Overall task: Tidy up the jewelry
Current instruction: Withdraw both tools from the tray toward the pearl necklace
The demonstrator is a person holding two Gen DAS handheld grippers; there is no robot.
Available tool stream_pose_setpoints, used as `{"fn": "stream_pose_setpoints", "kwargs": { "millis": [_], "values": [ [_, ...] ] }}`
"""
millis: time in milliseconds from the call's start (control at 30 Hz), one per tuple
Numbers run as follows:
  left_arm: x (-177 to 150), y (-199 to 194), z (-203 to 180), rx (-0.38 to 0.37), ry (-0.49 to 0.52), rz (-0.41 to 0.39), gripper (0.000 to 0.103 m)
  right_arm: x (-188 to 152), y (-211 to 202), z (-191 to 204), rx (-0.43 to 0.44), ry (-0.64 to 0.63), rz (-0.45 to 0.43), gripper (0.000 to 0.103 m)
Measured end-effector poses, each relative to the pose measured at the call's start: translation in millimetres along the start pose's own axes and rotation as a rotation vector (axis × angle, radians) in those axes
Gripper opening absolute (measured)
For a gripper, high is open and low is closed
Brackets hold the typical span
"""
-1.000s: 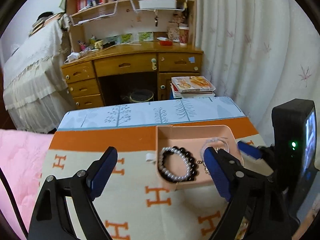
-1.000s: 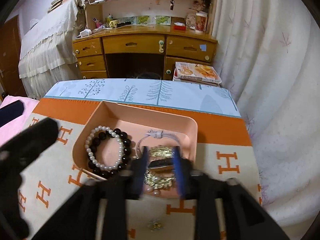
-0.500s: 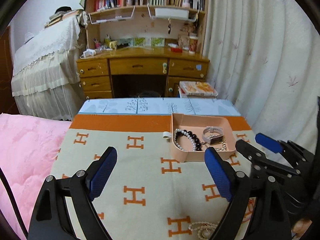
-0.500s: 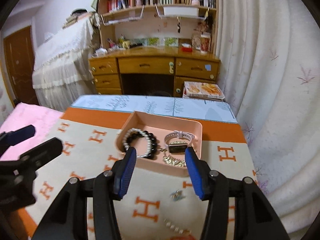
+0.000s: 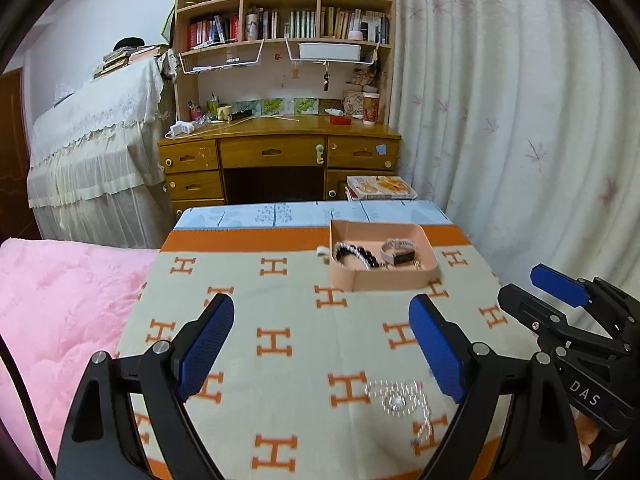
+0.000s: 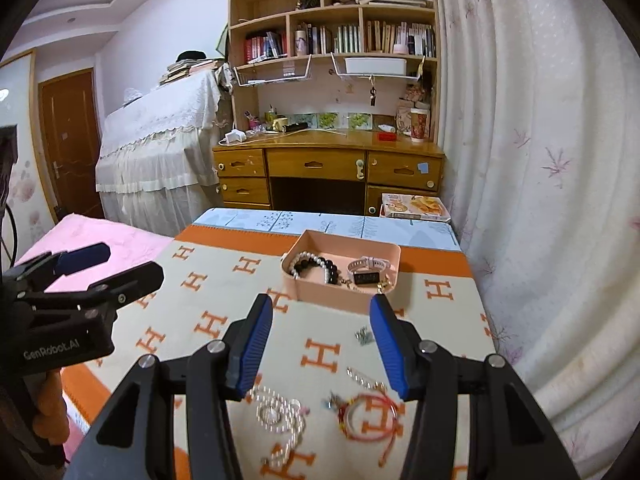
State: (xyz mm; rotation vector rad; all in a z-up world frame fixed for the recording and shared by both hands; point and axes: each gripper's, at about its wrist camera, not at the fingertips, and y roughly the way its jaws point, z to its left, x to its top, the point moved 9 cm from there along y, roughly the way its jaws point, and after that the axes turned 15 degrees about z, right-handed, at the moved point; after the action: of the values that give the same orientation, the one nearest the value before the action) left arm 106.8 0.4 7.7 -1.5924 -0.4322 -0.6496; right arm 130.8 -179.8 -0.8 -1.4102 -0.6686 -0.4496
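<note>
Right wrist view: both grippers' jaws wide, empty; next grab pearl necklace (image 6: 280, 412), drop into tray (image 6: 320, 288).

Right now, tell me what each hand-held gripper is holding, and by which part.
Nothing is held. The left hand-held gripper and the right hand-held gripper are both open and empty, above the blanket; the pearl necklace lies loose on it.

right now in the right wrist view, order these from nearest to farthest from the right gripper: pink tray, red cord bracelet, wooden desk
1. red cord bracelet: on the blanket just below the right gripper, toward its right finger.
2. pink tray: ahead of the fingertips, mid-table.
3. wooden desk: beyond the table, against the far wall.
</note>
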Motion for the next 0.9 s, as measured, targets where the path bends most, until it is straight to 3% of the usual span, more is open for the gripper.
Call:
{"fn": "stream_pose_setpoints", "kwargs": {
  "millis": [467,700,900],
  "values": [
    [-78,2,-14,-0.023,0.005,0.098,0.088,-68,-10,7,0.022,0.015,0.050,0.051],
    [-111,37,-16,-0.069,0.076,0.190,0.088,-96,9,-4,-0.005,0.014,0.114,0.051],
    [-118,75,-20,-0.141,0.065,0.294,0.088,-113,44,-19,0.030,0.056,0.223,0.051]
  ]
}}
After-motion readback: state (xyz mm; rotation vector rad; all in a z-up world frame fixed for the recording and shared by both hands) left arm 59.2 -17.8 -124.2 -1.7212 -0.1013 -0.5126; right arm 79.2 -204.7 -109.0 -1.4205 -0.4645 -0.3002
